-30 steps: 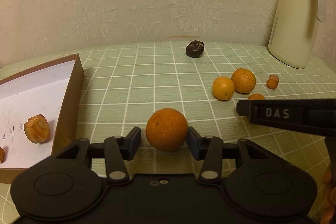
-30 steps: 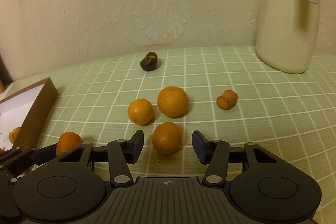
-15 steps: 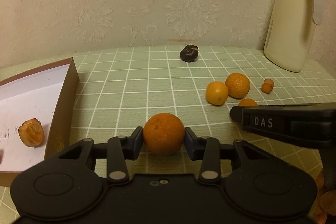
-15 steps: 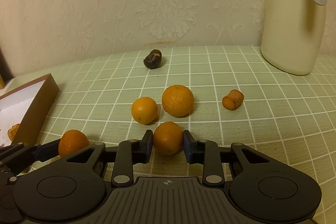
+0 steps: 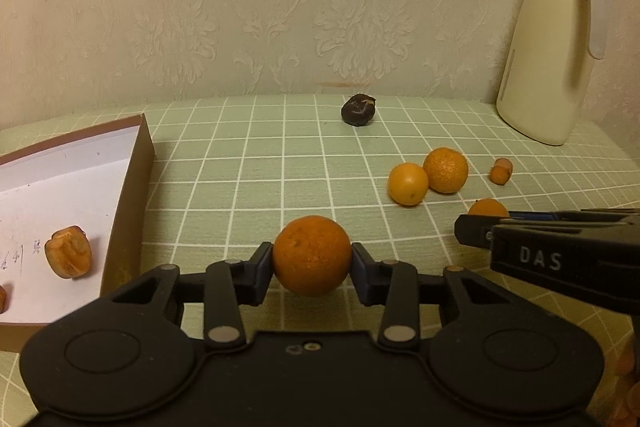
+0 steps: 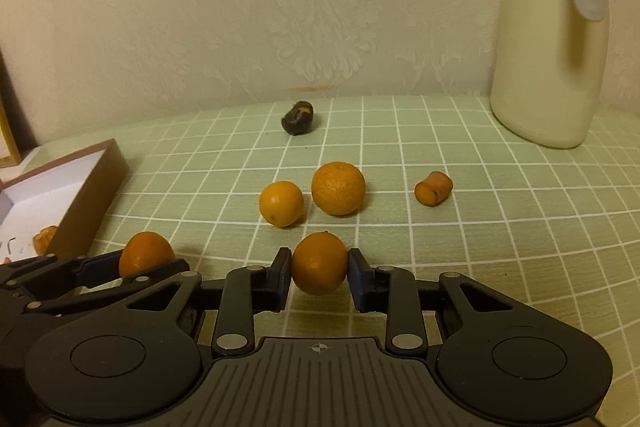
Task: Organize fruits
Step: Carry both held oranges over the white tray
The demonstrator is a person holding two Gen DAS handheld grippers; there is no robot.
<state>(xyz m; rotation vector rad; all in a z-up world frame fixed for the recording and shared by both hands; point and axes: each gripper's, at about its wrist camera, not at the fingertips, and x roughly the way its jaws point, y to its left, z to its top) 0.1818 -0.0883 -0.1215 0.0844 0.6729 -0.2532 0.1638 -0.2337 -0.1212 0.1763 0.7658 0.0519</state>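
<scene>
My left gripper (image 5: 312,263) is shut on a round orange (image 5: 312,255), both pads pressing its sides just above the green checked tablecloth. My right gripper (image 6: 319,269) is shut on a smaller orange (image 6: 319,263) in the same way. In the right wrist view the left gripper (image 6: 132,263) shows at the lower left with its orange (image 6: 146,253). Two loose oranges (image 6: 338,188) (image 6: 281,203) lie side by side beyond the right gripper. A brown open box (image 5: 136,163) with a white floor stands at the left, holding a wrinkled orange-brown fruit (image 5: 68,251).
A cream thermos jug (image 5: 548,67) stands at the back right by the wall. A dark chestnut-like fruit (image 5: 358,110) lies near the wall at centre. A small orange stub (image 6: 433,188) lies right of the loose oranges. The right gripper's finger (image 5: 560,251) crosses the left view's right side.
Both grippers closed from open around their oranges to pads pressing on them. The hands have barely moved.
</scene>
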